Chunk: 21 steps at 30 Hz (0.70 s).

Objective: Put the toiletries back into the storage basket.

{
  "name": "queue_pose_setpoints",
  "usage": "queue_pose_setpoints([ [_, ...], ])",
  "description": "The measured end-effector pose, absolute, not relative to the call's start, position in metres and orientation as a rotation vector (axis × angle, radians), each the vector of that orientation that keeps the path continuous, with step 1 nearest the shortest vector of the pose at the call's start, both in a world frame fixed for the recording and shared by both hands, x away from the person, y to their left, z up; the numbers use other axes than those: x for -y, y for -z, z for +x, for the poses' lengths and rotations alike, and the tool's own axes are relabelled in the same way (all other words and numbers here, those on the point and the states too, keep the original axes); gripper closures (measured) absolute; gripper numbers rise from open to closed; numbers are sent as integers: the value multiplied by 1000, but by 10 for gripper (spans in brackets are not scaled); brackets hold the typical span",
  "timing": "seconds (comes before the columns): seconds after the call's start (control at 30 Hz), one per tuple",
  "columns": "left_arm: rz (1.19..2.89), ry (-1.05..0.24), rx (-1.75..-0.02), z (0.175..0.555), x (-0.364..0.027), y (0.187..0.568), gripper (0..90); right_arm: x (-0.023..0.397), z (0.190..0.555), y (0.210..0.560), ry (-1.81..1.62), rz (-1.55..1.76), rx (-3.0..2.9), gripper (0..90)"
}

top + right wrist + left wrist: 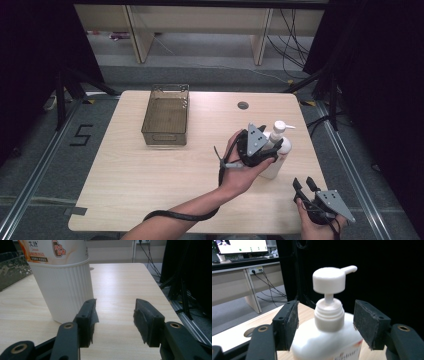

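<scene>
Pump bottle [276,150], white, upright near table's [150,190] right edge. Left gripper [325,323]: jaws apart, flanking its neck, apparently poised to clamp. Right gripper [113,322]: jaws apart, empty, parked beside bottle's base. Mesh basket [165,117] well apart.

On your light wooden table [150,170] a mesh wire basket [166,115] stands at the far left, near a round cable hole [243,105].

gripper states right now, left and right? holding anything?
Left gripper: open, fingers either side of the pump bottle neck, not pressing it.
Right gripper: open, nothing between the fingers, just beside the bottle's base.
</scene>
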<state>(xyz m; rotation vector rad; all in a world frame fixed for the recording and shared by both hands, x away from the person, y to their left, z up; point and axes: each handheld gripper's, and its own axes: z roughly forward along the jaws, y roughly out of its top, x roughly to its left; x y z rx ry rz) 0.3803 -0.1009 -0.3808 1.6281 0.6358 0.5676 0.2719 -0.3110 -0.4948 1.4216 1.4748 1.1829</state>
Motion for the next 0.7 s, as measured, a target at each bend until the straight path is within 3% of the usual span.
queue_pose_setpoints([
  [0.43, 1628, -606, -680, 390, 121, 370, 476, 310, 274, 496, -1166, 1413, -1517, 521],
  [0.57, 1627, -595, -691, 392, 123, 370, 578, 311, 275, 496, -1175, 1399, -1495, 519],
  [0.7, 1633, -593, -684, 391, 122, 369, 589, 311, 275, 497, -1164, 1405, -1501, 519],
])
